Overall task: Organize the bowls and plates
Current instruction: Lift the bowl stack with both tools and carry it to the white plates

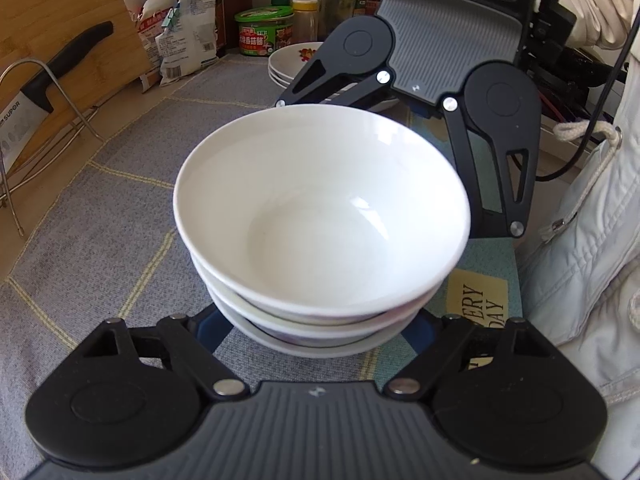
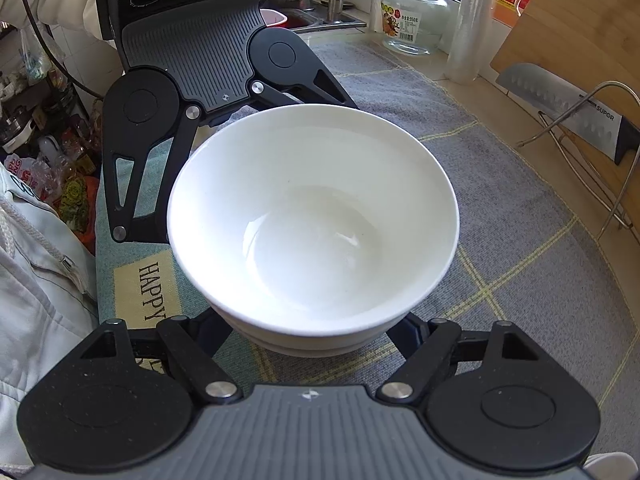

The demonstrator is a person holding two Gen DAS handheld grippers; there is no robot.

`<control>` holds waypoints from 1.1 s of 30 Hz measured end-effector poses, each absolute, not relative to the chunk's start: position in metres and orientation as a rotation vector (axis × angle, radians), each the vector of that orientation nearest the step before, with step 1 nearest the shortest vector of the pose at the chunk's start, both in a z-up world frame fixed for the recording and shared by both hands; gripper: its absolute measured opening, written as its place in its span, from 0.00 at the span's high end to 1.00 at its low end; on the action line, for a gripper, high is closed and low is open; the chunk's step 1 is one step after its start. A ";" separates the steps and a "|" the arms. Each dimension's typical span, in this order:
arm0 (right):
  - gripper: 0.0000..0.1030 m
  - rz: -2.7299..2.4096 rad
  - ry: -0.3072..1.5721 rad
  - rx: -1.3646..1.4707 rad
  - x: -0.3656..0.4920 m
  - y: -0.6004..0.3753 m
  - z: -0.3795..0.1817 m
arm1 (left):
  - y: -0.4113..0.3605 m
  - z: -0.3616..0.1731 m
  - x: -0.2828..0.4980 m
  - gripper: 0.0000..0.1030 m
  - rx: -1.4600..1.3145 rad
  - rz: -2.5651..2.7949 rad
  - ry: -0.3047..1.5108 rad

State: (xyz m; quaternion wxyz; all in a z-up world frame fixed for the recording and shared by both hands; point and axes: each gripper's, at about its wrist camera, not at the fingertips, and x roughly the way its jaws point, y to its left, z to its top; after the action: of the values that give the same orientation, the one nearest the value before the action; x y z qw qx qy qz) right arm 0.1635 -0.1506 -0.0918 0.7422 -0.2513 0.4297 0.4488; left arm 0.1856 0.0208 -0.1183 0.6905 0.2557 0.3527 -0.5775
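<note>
While both grippers are reaching in from opposite sides, their fingers are standing spread wide around the foot of a stack of white bowls [image 1: 320, 216]. The left gripper [image 1: 316, 334] is sitting at the near side of the stack in its own view, and the right gripper [image 2: 316, 330] is doing the same in its view. Whether the pads are actually pressing on the lowest bowl I cannot tell, because the bowls are covering the fingertips in both views.

The stack is standing on a grey checked cloth [image 1: 120, 200] on the counter, partly over a printed mat [image 1: 478, 300]. At least three bowls are nesting in it, the top one empty. Behind the right gripper, a pile of plates [image 1: 286, 66] with a flower print is lying near jars and bottles.

As far as this shows, the task is looking well advanced: bowls are gathered into one stack and plates into another. What seems left is carrying the bowl stack to its place, or letting go of it.

The plate pile is mostly being hidden by the right gripper, so its count is unclear. A knife [image 2: 572, 108] is resting on a wire rack [image 2: 592, 136] against a wooden board [image 1: 60, 20].
</note>
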 end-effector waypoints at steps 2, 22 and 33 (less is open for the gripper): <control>0.17 0.990 0.936 -0.559 0.161 -0.152 -0.088 | 0.018 -0.115 0.184 0.16 0.570 -1.285 0.793; 0.17 0.978 0.877 -0.622 0.149 -0.247 -0.038 | -0.079 -0.075 0.168 0.16 0.565 -1.257 0.741; 0.17 0.883 0.871 -0.627 0.147 -0.338 -0.021 | -0.173 -0.071 0.178 0.16 0.602 -1.322 0.661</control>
State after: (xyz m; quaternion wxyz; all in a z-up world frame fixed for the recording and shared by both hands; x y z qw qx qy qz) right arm 0.1466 -0.3375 -0.0214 0.7680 -0.2887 0.4015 0.4069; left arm 0.1781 -0.1727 -0.0712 0.6981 0.2701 0.2964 -0.5932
